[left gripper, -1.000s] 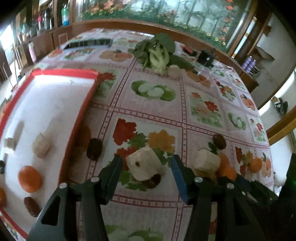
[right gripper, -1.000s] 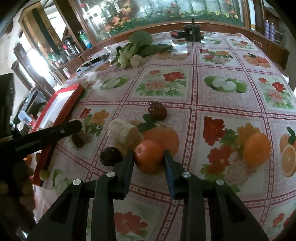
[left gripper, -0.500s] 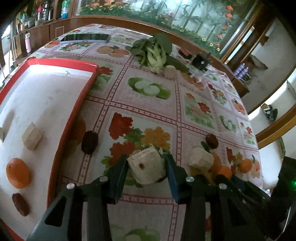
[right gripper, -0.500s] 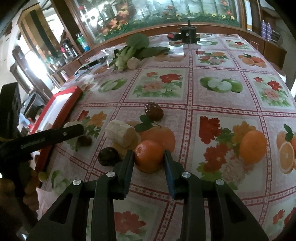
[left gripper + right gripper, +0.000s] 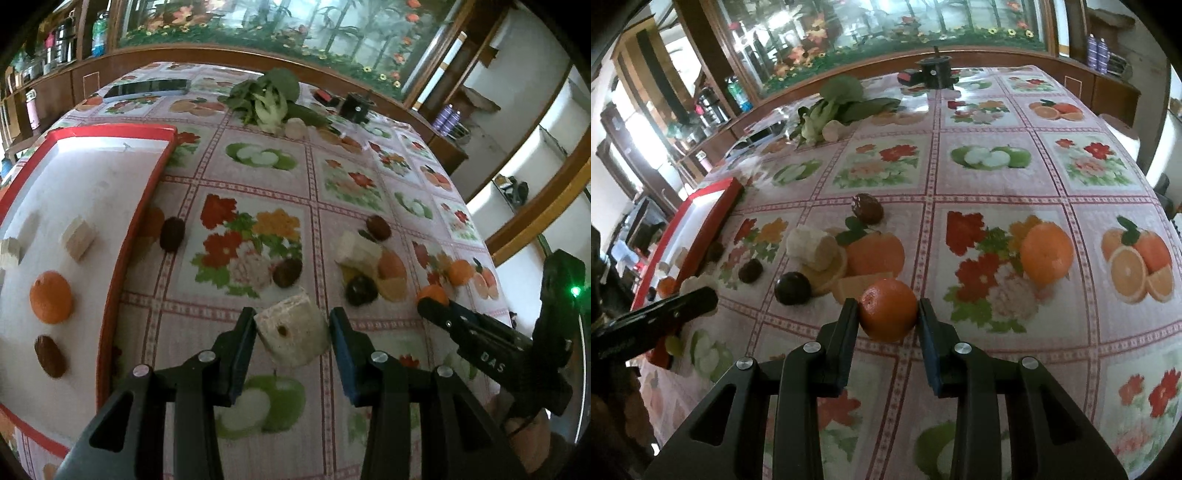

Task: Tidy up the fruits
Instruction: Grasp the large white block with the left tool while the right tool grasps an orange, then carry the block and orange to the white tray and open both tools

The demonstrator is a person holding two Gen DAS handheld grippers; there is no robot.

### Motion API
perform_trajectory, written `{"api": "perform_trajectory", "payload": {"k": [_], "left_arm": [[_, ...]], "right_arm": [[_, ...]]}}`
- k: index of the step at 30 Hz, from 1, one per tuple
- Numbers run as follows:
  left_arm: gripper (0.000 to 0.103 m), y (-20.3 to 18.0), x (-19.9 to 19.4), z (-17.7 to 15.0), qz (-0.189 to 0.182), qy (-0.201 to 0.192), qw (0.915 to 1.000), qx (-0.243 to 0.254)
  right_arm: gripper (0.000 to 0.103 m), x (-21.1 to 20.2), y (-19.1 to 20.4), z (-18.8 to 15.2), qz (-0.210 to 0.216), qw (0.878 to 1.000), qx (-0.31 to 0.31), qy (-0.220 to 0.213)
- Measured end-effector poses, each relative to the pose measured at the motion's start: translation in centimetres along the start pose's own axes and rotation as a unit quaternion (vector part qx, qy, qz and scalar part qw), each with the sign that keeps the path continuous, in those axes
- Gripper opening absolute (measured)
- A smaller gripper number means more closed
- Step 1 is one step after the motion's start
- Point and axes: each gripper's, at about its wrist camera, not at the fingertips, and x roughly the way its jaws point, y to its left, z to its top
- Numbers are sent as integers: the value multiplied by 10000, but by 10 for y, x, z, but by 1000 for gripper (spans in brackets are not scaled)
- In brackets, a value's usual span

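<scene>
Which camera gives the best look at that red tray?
The left wrist view: the red tray shows its white floor holding an orange, pale chunks and a dark fruit. The right wrist view catches only a thin, edge-on strip of it at far left.

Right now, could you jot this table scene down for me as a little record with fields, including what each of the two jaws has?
left gripper: jaws closed on a pale banana chunk, just tightened
right gripper: jaws clamped on a small orange
tray: red rim, white floor, at the left
on the tray: an orange, a dark date, pale chunks
loose on the tablecloth: dark round fruits, another banana chunk
far end: leafy greens
</scene>
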Motion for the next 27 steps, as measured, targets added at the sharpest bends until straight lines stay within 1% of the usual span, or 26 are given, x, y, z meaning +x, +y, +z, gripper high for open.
{"api": "perform_trajectory", "payload": {"k": [6,13,19,27], "left_arm": [[44,2,-12,-8,-72,-29,9999,74],[44,12,-29,-11,-83,-143,9998,98],[44,32,-45,-12,-87,-247,9997,0],[44,75,-68,-12,56,-392,9988,-300]], "right_arm": [[31,-2,9,-8,-27,10000,54,58],[31,-4,36,-8,14,10000,-77,11],[31,1,65,-4,108,9996,-244,4],[31,14,107,3,317,9984,-458,43]]}}
